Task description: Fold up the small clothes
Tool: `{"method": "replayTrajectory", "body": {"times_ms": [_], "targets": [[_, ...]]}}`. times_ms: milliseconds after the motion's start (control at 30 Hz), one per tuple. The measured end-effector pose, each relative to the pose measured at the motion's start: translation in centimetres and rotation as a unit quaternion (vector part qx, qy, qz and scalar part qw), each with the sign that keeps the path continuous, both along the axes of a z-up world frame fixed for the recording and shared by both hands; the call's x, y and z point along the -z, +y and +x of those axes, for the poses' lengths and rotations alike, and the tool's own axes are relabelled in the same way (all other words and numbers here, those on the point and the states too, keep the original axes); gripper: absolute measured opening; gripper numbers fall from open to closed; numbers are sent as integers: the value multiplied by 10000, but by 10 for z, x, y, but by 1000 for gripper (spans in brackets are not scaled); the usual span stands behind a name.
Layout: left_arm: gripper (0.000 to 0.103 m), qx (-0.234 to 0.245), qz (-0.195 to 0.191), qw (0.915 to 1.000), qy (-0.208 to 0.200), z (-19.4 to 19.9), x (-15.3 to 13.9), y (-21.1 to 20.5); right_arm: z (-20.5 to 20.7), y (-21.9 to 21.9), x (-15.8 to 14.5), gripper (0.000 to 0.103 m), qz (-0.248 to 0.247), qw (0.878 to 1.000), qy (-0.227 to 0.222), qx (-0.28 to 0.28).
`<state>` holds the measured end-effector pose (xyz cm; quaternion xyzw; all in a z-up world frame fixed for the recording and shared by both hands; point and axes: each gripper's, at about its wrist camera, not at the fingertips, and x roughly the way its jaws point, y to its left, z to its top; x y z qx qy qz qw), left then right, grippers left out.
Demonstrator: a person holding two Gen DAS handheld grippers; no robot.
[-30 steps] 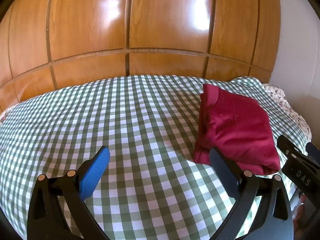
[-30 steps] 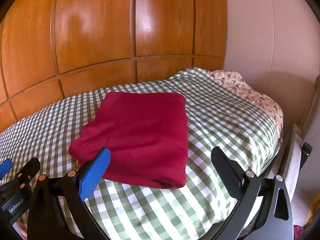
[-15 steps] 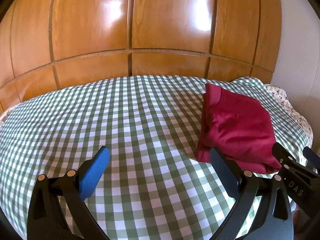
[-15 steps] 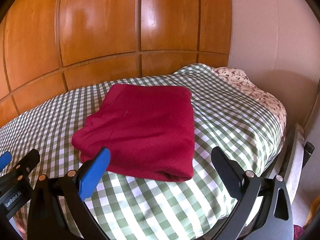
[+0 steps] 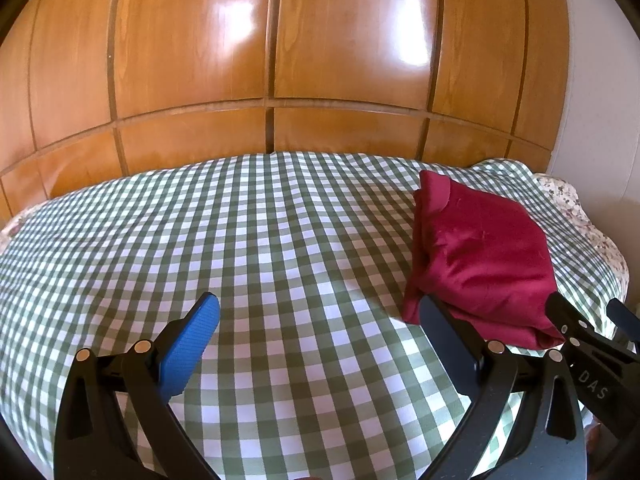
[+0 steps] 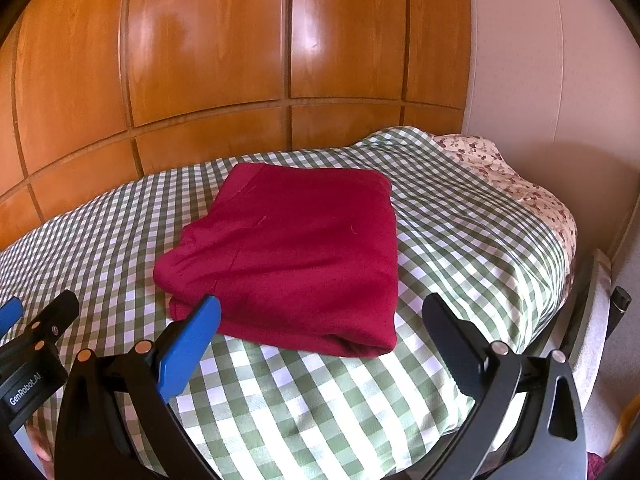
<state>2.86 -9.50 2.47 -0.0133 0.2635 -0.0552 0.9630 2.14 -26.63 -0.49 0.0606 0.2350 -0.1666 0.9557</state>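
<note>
Left wrist view: left gripper (image 5: pixel 316 312) fingers spread wide, holding nothing, above bare checked bed (image 5: pixel 240 240); red garment (image 5: pixel 480 256) folded, right of it.
Right wrist view: right gripper (image 6: pixel 320 312) fingers spread, empty, just short of garment's near edge.
Risk: careless pinch likely drags only 1 layer, undoing fold.

Gingham-covered bed (image 6: pixel 460 240); folded red garment (image 6: pixel 296 256) lying on top
</note>
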Motion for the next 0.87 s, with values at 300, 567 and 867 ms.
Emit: {"method": "replayTrajectory", "body": {"times_ms": [300, 567, 867], "targets": [[99, 49, -47, 10000, 19, 0, 0, 0, 0, 1, 1, 101, -19, 10000, 27, -9], [98, 92, 101, 9999, -32, 2, 4, -5, 5, -2, 6, 101, -45, 9999, 120, -58], [99, -57, 95, 9994, 332, 17, 18, 1, 13, -43, -5, 101, 122, 9995, 16, 285]]}}
